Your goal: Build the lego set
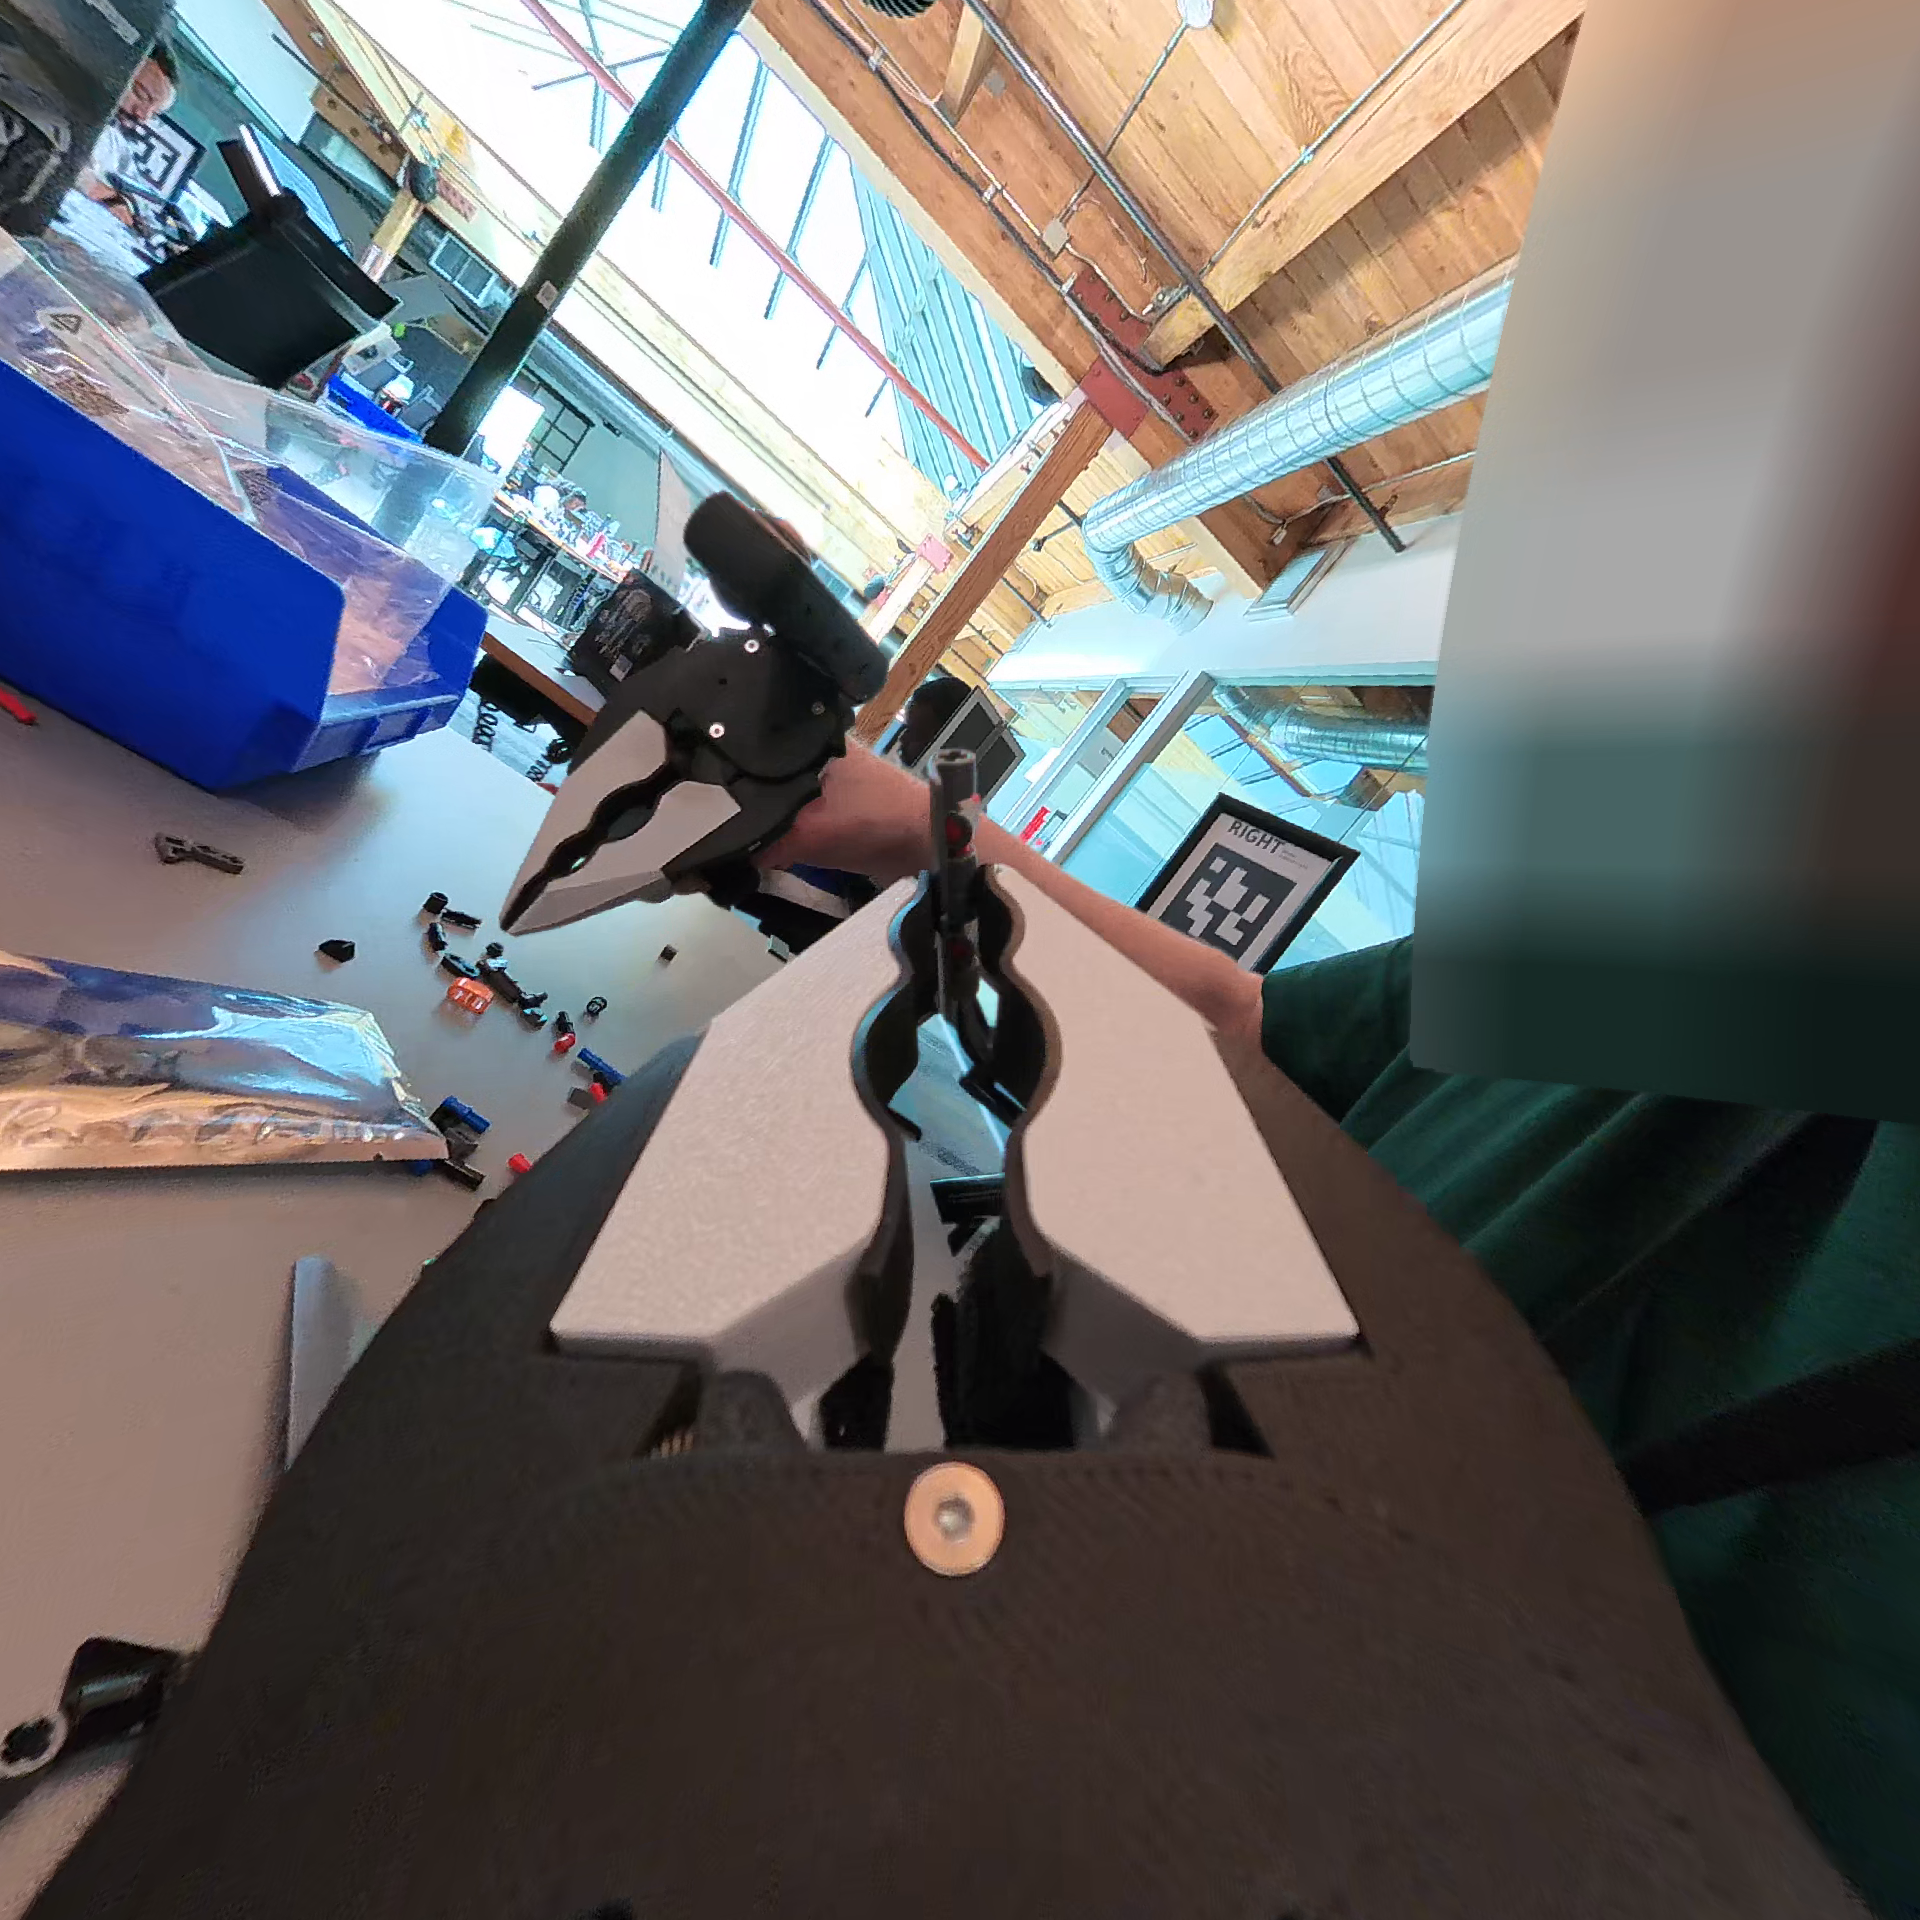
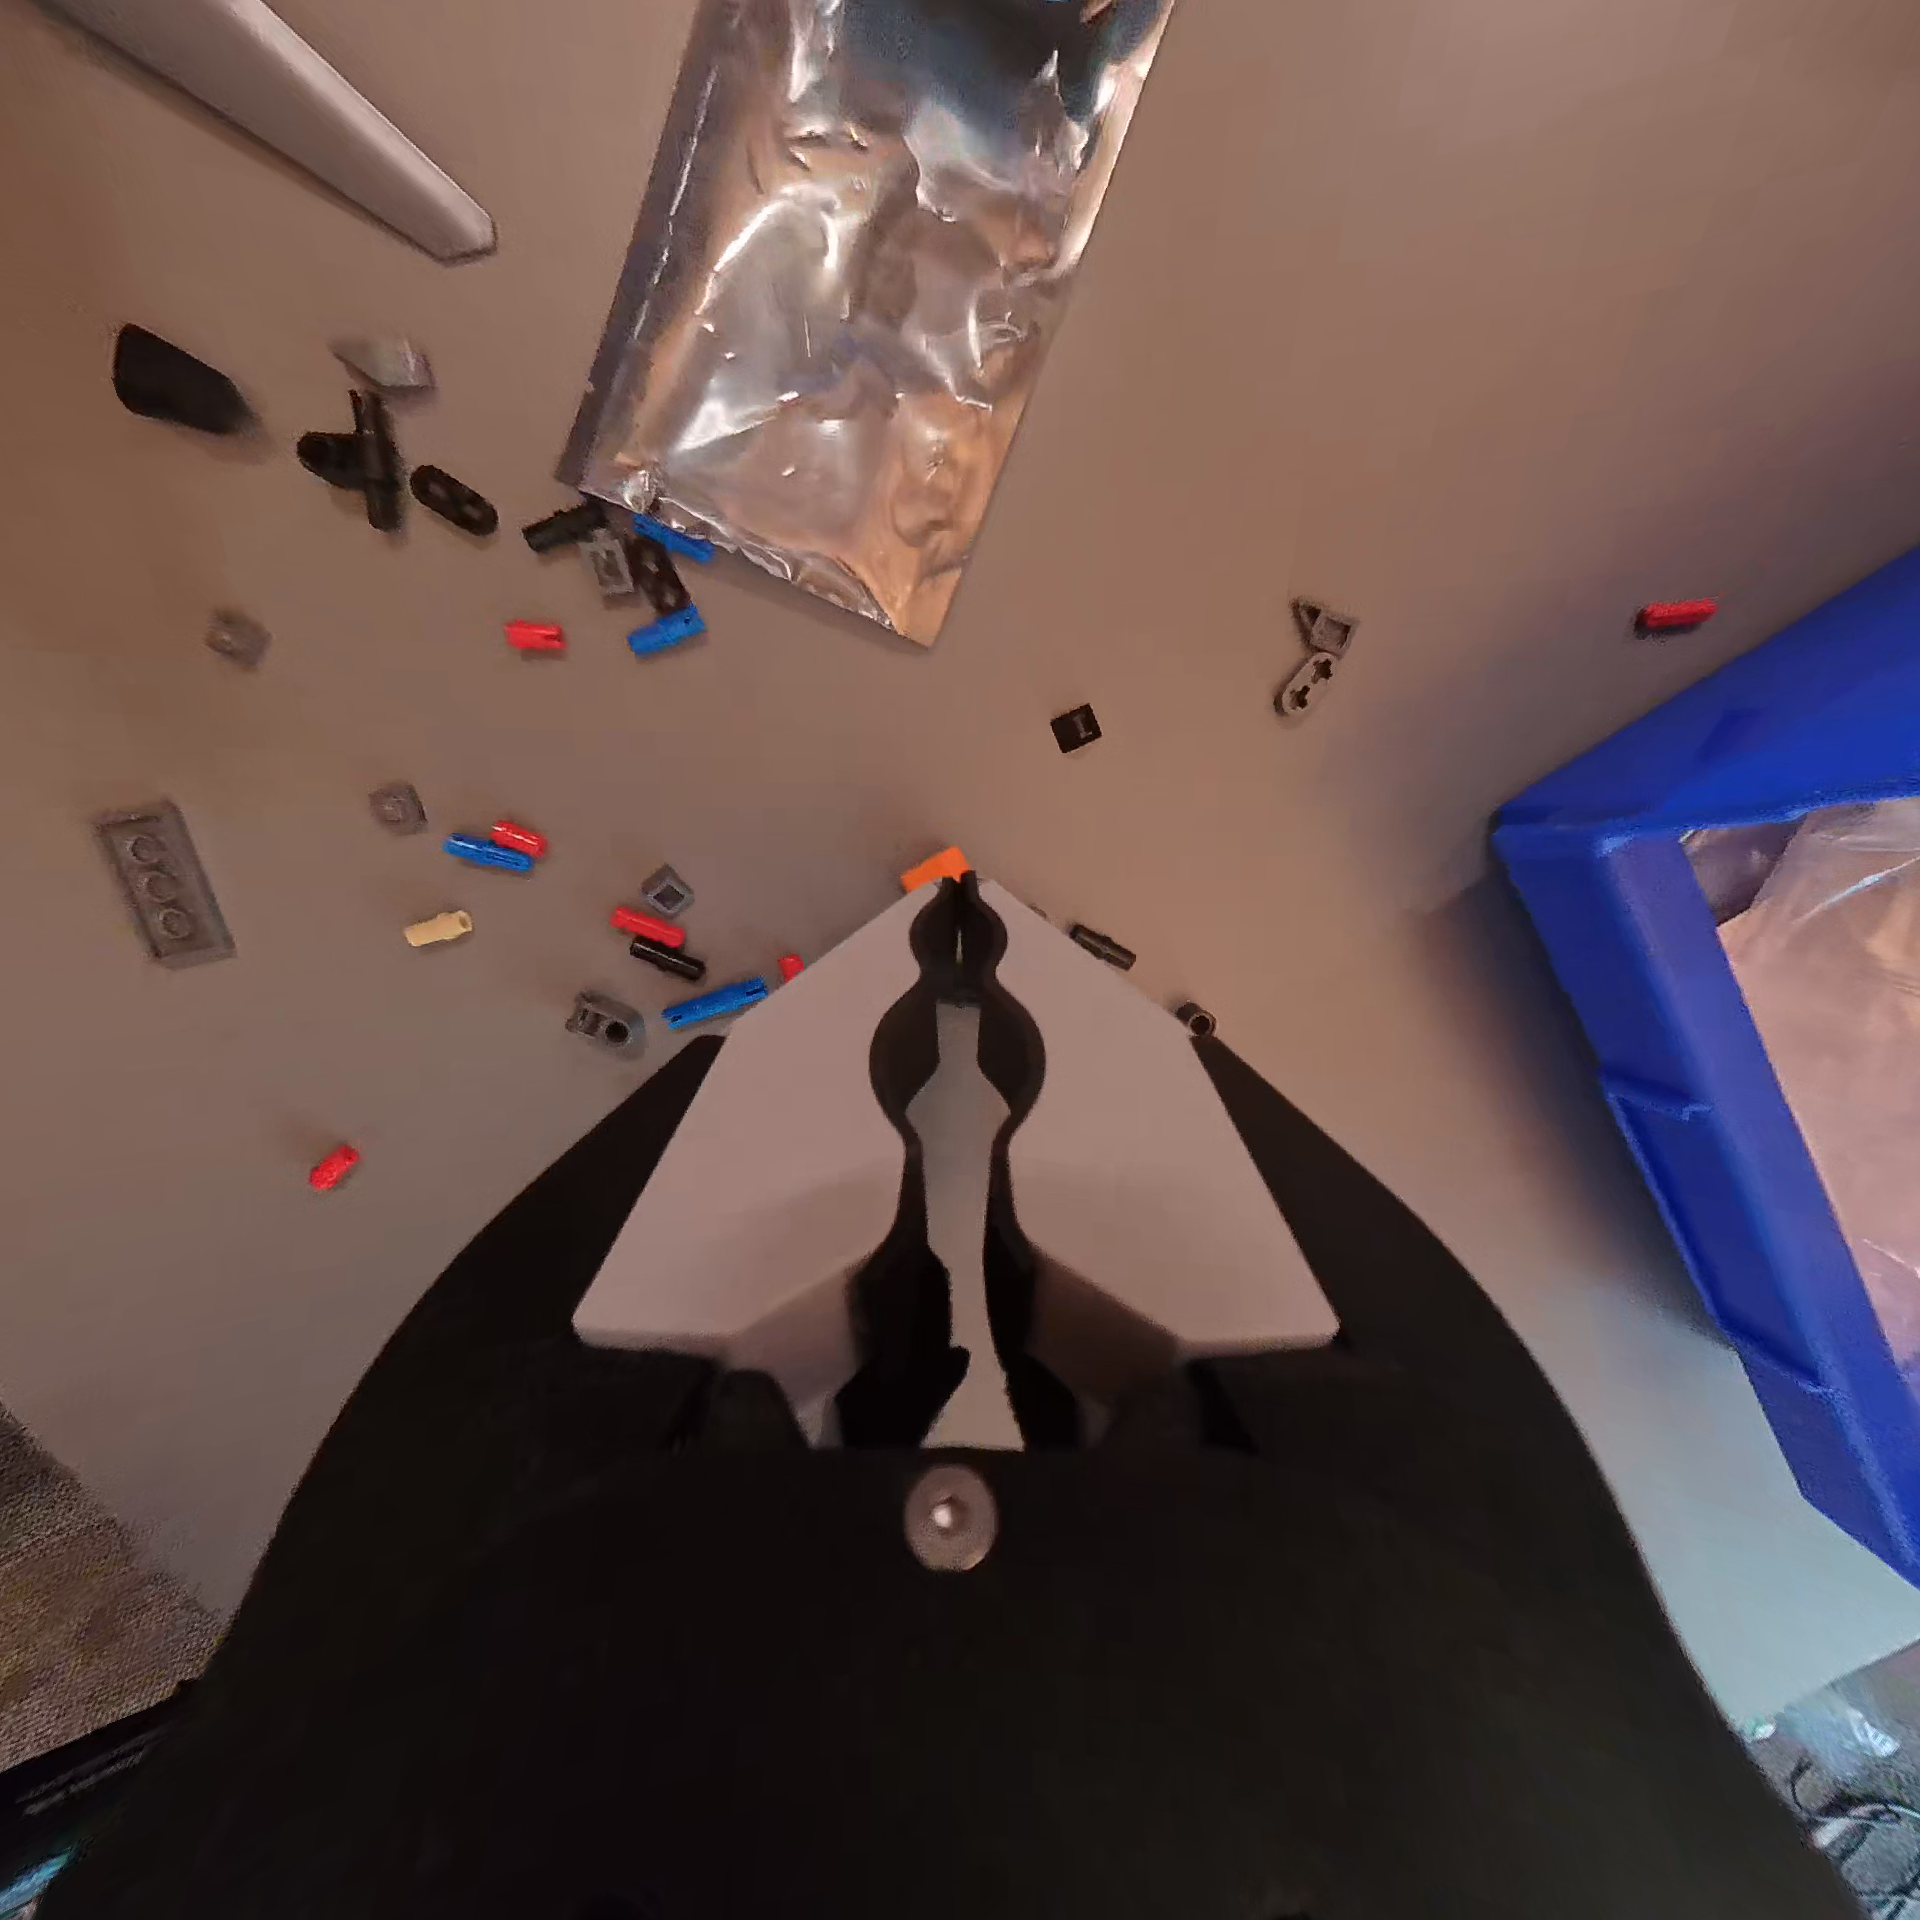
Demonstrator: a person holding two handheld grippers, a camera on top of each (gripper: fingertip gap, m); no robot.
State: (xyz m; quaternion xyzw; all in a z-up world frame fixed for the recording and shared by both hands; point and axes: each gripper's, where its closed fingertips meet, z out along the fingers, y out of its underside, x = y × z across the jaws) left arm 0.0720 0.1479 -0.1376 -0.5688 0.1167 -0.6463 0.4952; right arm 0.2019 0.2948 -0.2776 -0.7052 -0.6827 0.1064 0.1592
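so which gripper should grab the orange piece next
Right. The right gripper points down at the table with its tips right beside the orange piece. The left gripper is raised and already shut on a dark rod.

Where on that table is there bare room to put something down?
Bare tabletop lies between the foil bag and the blue bin, with only a grey piece and a black square piece strayed there. It is crowded left of the right tool, where the small pieces are scattered below the bag.
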